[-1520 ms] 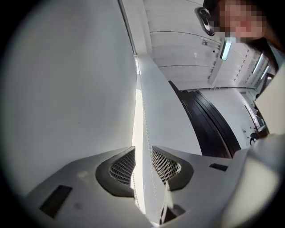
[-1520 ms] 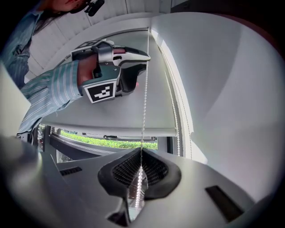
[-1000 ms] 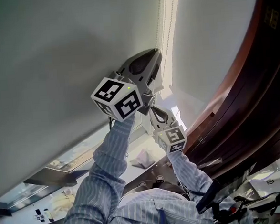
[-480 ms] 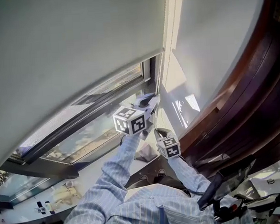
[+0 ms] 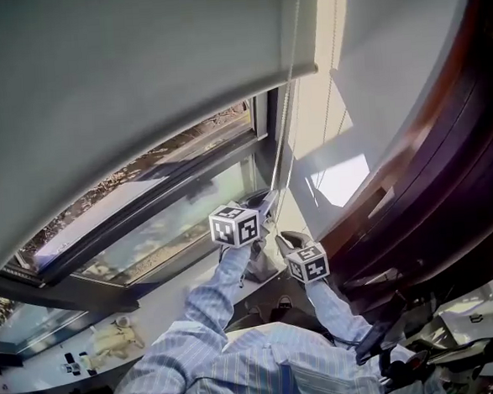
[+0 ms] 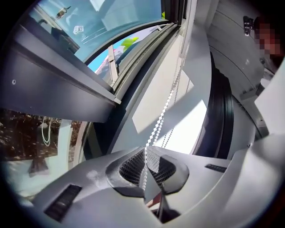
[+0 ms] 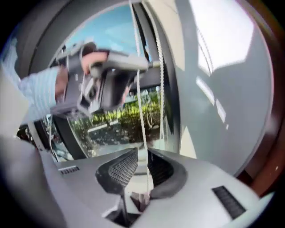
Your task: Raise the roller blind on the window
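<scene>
1. Chain first: the bead chain (image 6: 162, 113) hangs down the right-hand side of the window (image 5: 172, 214). Its long axis runs up and down, from my grippers toward the top of the frame.
2. The roller blind (image 5: 120, 74) is partway up. Its lower edge sits high, with a broad band of bare glass below it, so I judge the raising to be under way but not finished.
3. My left gripper (image 6: 145, 150) has its jaws pinched together on the chain. The beads come out between the pads and run away upward.
4. My right gripper (image 7: 142, 150) has its jaws opening. The same strand passes through the gap between them, and the pads look clear of it.
5. The relation that matters is that the left gripper sits higher on the strand and the right gripper is directly beneath it. In the right gripper view the chain leads straight up from those jaws to the left one, so the left is nearer the roller.
6. My judgement is that the left alone is holding the chain, so the right is free to slide along the chain's axis and take a fresh grip. A second strand hangs just beside this one, so I would line the jaws up on the correct strand before pinching.
</scene>
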{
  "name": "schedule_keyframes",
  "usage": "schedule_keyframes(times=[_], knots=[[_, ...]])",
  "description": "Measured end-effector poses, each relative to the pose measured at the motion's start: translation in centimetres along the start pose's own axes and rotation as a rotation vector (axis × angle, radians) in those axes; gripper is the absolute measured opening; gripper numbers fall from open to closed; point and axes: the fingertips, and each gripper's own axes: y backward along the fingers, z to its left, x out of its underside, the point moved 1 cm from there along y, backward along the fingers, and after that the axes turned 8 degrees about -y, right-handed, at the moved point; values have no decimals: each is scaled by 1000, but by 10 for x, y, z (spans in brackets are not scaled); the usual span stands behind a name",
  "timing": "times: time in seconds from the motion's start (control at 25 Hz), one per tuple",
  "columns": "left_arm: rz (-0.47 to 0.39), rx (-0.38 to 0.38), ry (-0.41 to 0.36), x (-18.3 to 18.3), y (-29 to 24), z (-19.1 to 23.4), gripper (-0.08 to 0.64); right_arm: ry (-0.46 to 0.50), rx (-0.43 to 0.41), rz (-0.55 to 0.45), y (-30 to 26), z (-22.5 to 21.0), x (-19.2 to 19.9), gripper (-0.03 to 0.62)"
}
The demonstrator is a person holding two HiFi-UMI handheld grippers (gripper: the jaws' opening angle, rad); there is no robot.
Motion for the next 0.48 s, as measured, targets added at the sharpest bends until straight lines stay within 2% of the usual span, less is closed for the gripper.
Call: schedule_keyframes(times=[0.12, 0.24, 0.36, 0.48], knots=[[-21, 4, 17, 1, 2, 0, 14, 19, -55, -258, 45, 13, -93, 52], [-26, 15, 12, 2, 0, -3, 13, 124, -119, -450, 95, 39, -190, 54], [-22, 28, 14, 3, -4, -8, 14, 205, -164, -563, 131, 58, -267, 95], [-19, 35, 13, 5, -6, -12, 14, 221, -199, -635, 152, 66, -324, 97]])
